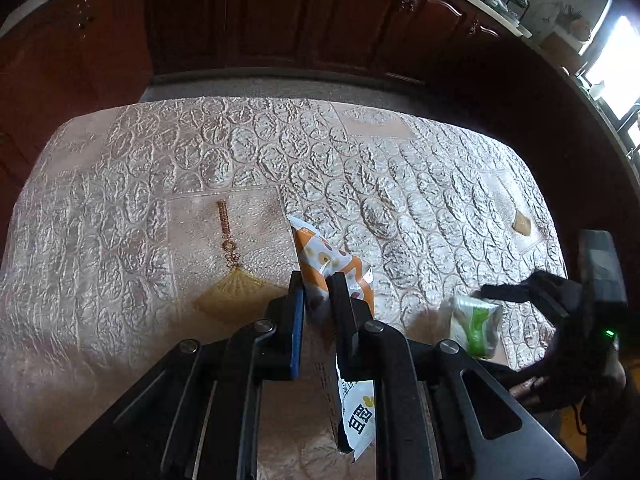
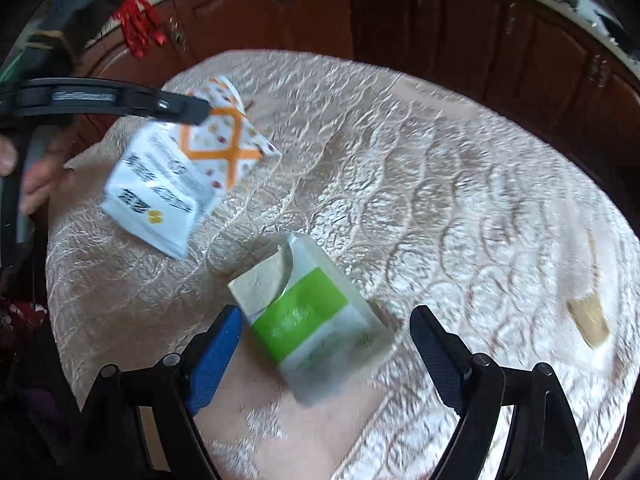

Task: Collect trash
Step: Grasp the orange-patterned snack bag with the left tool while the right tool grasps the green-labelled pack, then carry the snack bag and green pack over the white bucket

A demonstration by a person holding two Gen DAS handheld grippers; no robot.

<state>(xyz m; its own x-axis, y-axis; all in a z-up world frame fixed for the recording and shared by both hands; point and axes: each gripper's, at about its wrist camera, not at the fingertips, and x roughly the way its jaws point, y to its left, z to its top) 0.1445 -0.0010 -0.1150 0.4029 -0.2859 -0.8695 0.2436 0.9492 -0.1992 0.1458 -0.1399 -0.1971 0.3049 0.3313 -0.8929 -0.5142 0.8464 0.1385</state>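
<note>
My left gripper [image 1: 316,280] is shut on a white and orange snack wrapper [image 1: 328,264] and holds it above the table. The same wrapper [image 2: 188,160] hangs from that gripper [image 2: 188,110] at the upper left of the right wrist view. A green and white tissue pack [image 2: 308,316] lies on the cloth. My right gripper [image 2: 326,332] is open, with a finger on each side of the pack, not touching it. The pack [image 1: 476,326] and the right gripper [image 1: 516,294] show at the right of the left wrist view.
The table [image 1: 160,184] has a shiny embossed cloth. A small tan piece [image 2: 590,322] lies near its right edge, also in the left wrist view [image 1: 522,223]. Dark wooden cabinets [image 1: 280,16] stand behind the table.
</note>
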